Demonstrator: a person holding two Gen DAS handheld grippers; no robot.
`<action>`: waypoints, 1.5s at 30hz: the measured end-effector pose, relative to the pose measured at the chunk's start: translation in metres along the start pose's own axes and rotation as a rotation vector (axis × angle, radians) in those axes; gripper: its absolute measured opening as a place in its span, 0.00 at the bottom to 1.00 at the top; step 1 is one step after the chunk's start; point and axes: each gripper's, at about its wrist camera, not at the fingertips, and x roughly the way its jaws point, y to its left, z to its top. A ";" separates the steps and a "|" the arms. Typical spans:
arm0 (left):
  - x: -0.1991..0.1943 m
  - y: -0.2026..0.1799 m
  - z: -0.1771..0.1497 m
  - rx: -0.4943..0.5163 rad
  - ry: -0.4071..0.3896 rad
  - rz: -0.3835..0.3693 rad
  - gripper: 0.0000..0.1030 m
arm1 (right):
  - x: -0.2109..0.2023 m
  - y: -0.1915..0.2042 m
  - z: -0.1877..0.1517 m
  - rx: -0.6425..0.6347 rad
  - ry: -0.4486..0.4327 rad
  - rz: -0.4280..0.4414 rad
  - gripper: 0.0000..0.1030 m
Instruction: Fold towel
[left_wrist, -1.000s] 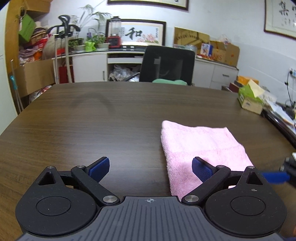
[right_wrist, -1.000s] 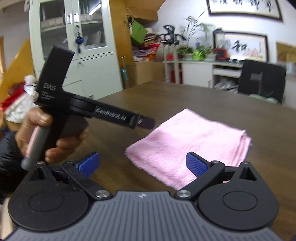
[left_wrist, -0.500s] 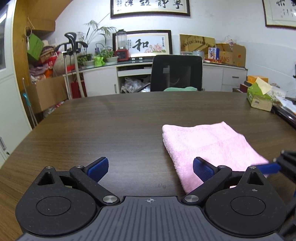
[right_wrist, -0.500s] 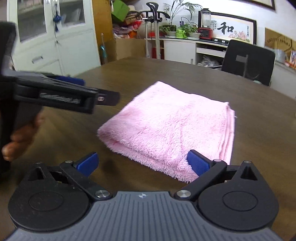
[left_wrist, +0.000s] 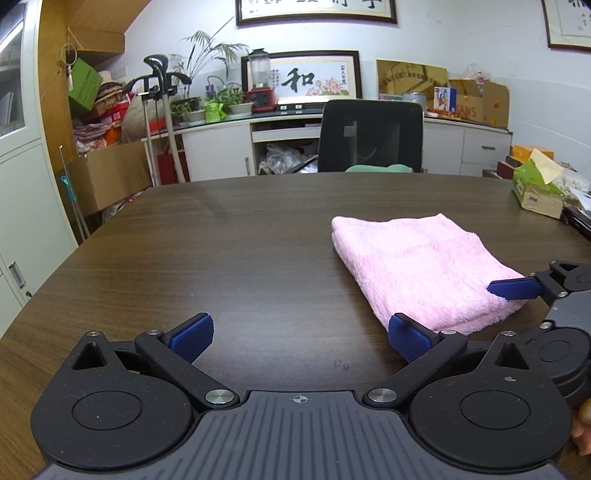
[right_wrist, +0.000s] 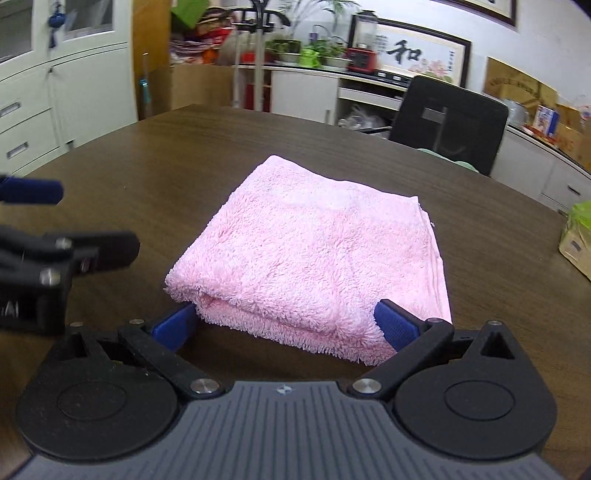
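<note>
Two grippers stand wide open, holding nothing: right gripper (right_wrist: 284, 325) straddles the near fringed edge of the fluffy pink towel (right_wrist: 314, 254), folded on the dark wood-grain table (right_wrist: 184, 147); left gripper (left_wrist: 300, 334) hovers beside it, partly cropped.

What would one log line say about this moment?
towel: folded, on table | left claw: open, beside towel | right claw: open, straddling towel's near edge
</note>
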 end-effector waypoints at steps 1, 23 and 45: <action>0.000 0.000 0.000 -0.001 0.001 0.000 1.00 | 0.000 0.002 -0.001 -0.008 -0.002 0.005 1.00; -0.006 -0.011 -0.011 -0.004 -0.040 -0.012 1.00 | -0.066 -0.043 -0.046 0.235 -0.117 -0.013 1.00; 0.010 -0.032 -0.029 -0.039 0.122 -0.056 1.00 | -0.056 -0.062 -0.058 0.291 -0.005 -0.170 1.00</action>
